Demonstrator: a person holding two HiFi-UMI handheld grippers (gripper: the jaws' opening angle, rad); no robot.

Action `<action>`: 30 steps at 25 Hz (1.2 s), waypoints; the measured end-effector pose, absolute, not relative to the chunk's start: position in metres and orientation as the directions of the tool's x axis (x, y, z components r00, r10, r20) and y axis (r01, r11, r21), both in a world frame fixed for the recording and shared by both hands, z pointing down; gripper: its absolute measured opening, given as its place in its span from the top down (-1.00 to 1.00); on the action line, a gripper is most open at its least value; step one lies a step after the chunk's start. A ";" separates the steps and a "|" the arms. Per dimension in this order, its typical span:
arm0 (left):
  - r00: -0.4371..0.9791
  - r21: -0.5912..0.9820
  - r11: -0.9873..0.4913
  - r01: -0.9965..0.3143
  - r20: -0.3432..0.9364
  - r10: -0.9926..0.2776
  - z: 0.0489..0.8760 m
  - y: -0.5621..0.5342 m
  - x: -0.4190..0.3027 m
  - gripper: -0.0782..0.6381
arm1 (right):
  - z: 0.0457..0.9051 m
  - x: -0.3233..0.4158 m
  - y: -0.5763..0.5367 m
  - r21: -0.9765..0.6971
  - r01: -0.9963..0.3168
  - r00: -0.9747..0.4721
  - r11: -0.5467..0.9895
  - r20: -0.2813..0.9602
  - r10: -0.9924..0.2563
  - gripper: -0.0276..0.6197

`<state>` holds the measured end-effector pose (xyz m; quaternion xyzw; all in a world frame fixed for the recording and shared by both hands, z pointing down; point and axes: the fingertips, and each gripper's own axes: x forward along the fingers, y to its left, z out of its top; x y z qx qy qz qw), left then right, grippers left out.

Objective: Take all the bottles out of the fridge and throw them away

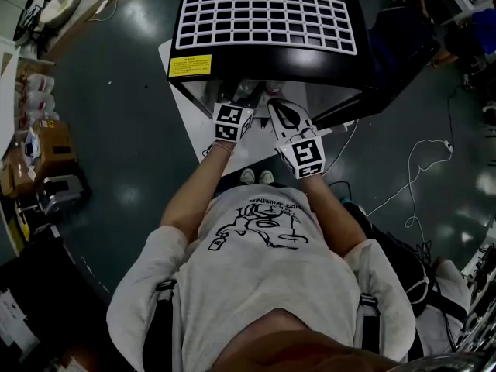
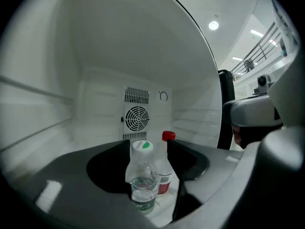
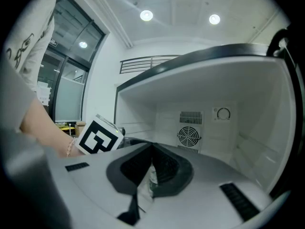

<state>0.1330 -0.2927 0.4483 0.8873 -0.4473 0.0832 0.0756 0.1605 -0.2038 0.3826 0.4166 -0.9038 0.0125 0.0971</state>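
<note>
L gripper (image 2: 148,149) wide open w/ clear bottle (image 2: 142,180) between jaws; R gripper (image 3: 152,149) closed.

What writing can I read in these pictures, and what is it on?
No text reads clearly.
Print on the yellow label atop the fridge: too small.
Cap print on the white-capped bottle: blurred.
Label on the red-capped bottle: blurred.
Print on the shirt: too small.

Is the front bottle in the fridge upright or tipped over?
Upright: the front bottle stands cap-up on the fridge floor, red-capped bottle behind it.
</note>
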 end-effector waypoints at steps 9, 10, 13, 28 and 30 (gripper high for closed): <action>0.572 0.055 -0.577 -0.815 0.232 -0.787 0.468 -0.309 0.136 0.14 | 0.383 0.163 -0.206 0.057 -0.756 -0.634 0.652 0.184 -0.751 0.89; 0.572 0.054 -0.576 -0.815 0.230 -0.787 0.470 -0.310 0.136 0.15 | 0.383 0.163 -0.206 0.057 -0.757 -0.633 0.651 0.184 -0.752 0.89; 0.567 0.051 -0.572 -0.819 0.229 -0.792 0.469 -0.312 0.137 0.16 | 0.383 0.166 -0.207 0.055 -0.760 -0.630 0.648 0.183 -0.754 0.89; 0.560 0.013 -0.571 -0.821 0.214 -0.800 0.467 -0.309 0.133 0.32 | 0.384 0.176 -0.213 0.047 -0.773 -0.616 0.632 0.181 -0.767 0.89; 0.565 0.019 -0.575 -0.818 0.215 -0.797 0.465 -0.304 0.133 0.32 | 0.383 0.176 -0.213 0.045 -0.775 -0.615 0.631 0.179 -0.768 0.89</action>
